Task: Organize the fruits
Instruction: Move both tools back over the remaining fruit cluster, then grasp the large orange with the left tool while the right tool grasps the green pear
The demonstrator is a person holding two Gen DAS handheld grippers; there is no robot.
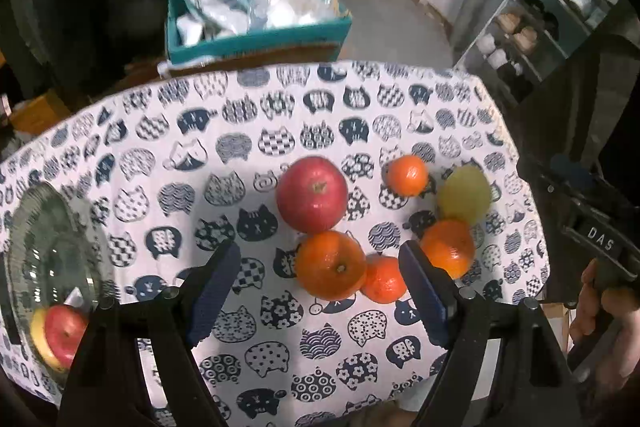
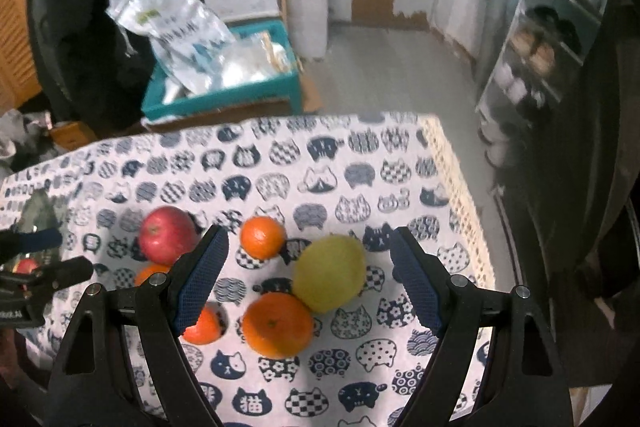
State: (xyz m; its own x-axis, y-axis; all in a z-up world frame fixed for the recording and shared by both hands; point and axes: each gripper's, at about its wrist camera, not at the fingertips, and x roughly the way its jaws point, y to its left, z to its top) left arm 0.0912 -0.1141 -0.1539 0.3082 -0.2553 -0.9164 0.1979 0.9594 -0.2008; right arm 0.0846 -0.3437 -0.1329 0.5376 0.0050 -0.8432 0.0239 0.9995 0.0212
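Left claw (image 1: 320, 291) wide open, empty; big orange (image 1: 330, 265) sits between its tips, just ahead. Right claw (image 2: 308, 279) open, empty, over pear (image 2: 329, 273) and second orange (image 2: 277, 324). Glass bowl (image 1: 24, 227) far left, apple (image 1: 64, 333) probably inside; blurred. Left hand nearer bowl.

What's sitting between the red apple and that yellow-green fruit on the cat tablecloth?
A small orange sits between the red apple and the yellow-green fruit, clearest in the right wrist view.
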